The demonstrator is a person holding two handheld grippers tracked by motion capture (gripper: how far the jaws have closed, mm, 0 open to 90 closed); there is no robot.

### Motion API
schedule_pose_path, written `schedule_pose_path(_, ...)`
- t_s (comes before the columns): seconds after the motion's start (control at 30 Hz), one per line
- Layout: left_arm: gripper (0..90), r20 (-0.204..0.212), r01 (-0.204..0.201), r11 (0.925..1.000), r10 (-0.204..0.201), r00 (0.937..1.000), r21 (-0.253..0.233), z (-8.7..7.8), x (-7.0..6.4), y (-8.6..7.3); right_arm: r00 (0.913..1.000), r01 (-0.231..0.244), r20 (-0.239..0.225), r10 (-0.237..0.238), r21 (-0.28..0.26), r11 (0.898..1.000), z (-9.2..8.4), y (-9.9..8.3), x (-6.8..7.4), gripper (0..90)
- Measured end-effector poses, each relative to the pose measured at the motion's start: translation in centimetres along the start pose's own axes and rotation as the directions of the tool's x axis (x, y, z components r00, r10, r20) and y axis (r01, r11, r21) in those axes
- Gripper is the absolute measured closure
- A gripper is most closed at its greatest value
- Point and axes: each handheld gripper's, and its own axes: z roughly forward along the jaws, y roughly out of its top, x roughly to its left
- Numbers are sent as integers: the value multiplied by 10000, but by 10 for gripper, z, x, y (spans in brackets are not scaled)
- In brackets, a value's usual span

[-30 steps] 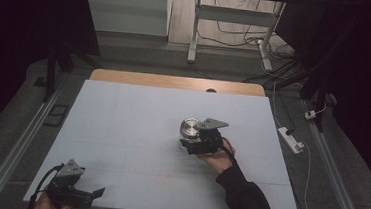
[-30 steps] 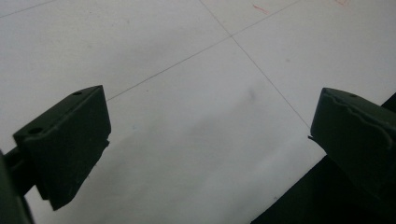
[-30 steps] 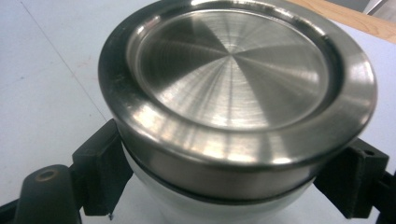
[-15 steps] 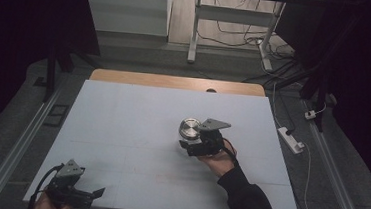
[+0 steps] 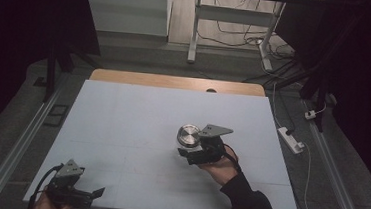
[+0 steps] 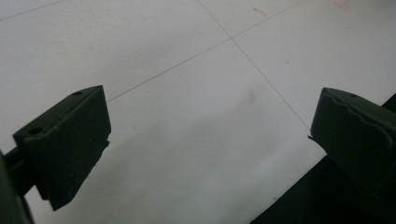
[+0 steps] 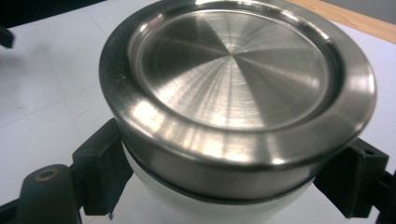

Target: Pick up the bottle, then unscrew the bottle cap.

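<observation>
Near the middle of the white bench (image 5: 138,111), the right tongs (image 5: 190,147) grip a white jar (image 7: 210,207) just under its steel lid (image 5: 189,134), one jaw on each side. The left tongs (image 5: 97,193) hang wide open over the bench's near left corner, holding nothing.

White table (image 5: 138,111); power strip (image 5: 291,139) on floor.
</observation>
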Motion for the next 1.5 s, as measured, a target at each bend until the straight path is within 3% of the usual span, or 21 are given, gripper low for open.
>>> schedule_pose_path(0.6,0,142,52,10000,-51,9999,-31,0,1,0,9956,372,-863,-371,-10,9993,-11,-5,38,153)
schedule_pose_path(0.87,0,171,41,10000,-41,9998,-42,-1,1,0,9938,543,-977,-532,92,9985,-9,-5,45,153)
schedule_pose_path(1.03,0,782,164,9997,-152,9968,-154,-3,2,3,9941,530,-952,-522,57,9986,-10,-5,45,153)
schedule_pose_path(1.27,0,1005,-459,9976,509,9936,-514,-7,-3,15,9935,606,-967,-597,59,9981,-10,-4,46,153)
schedule_pose_path(1.3,0,1155,-931,9919,1028,9880,-864,-6,-7,20,9931,622,-1002,-613,65,9980,-10,-4,47,153)
schedule_pose_path(1.33,0,1155,-931,9919,1028,9880,-864,-6,-7,20,9931,622,-1002,-613,65,9980,-10,-4,47,153)
schedule_pose_path(1.37,0,1367,-1236,9863,1380,9810,-1092,-5,-10,25,9927,662,-1018,-651,75,9978,-10,-4,48,153)
schedule_pose_path(1.4,0,1367,-1236,9863,1380,9810,-1092,-5,-10,25,9927,662,-1018,-651,75,9978,-10,-4,48,153)
schedule_pose_path(1.47,0,1783,-1434,9779,1698,9692,-1520,-4,-12,34,9925,658,-1036,-647,69,9978,-10,-3,48,153)
schedule_pose_path(1.5,0,1783,-1434,9779,1698,9692,-1520,-4,-12,34,9925,658,-1036,-647,69,9978,-10,-3,48,153)
